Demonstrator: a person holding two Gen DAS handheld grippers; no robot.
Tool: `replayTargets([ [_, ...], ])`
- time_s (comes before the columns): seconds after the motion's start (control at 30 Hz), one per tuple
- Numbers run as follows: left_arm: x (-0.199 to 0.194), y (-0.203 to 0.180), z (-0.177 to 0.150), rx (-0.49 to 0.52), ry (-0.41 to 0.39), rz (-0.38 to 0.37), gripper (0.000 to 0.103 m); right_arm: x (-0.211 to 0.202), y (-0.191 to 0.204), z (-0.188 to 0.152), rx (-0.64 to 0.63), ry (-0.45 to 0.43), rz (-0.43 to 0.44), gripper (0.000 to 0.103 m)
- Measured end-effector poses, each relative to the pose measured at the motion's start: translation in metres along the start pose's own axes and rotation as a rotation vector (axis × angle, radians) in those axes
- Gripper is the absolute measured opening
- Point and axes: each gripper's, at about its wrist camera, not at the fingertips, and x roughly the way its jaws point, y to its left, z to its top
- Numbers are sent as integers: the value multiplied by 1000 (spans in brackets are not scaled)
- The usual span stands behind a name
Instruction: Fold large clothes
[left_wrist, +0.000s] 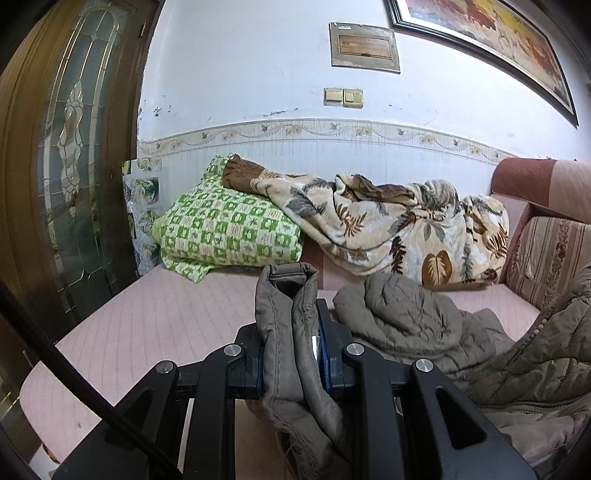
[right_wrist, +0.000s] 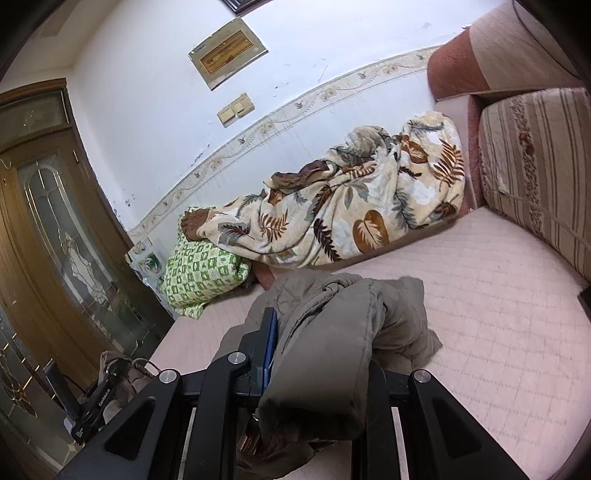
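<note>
You have both tools clamped nearly shut on the grey-brown padded jacket (left_wrist: 424, 325), your left gripper (left_wrist: 291, 354) pinching a cuff-like edge and your right gripper (right_wrist: 317, 354) buried in a bunched fold, holding it up off the pink sofa seat (right_wrist: 480, 314), probably to spread it before folding.

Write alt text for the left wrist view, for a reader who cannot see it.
The left hand-held gripper is shut on a fold of a grey-brown padded jacket, the rest sprawling right across a pink quilted sofa seat. Behind lie a green checked bundle and a leaf-print blanket.
</note>
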Motion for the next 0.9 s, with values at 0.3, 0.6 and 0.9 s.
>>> replayTargets([
  [0.3,69,3,49,-81,49,-27,21,47,-6,41,32,-6,12,20],
  [0.6,175,-9,79,-136,152,-26,21,125,-29,81,80,29,-24,20],
  [0.9,279,-25,82,-119,256,23,26,201,-68,95,151,75,-96,20],
])
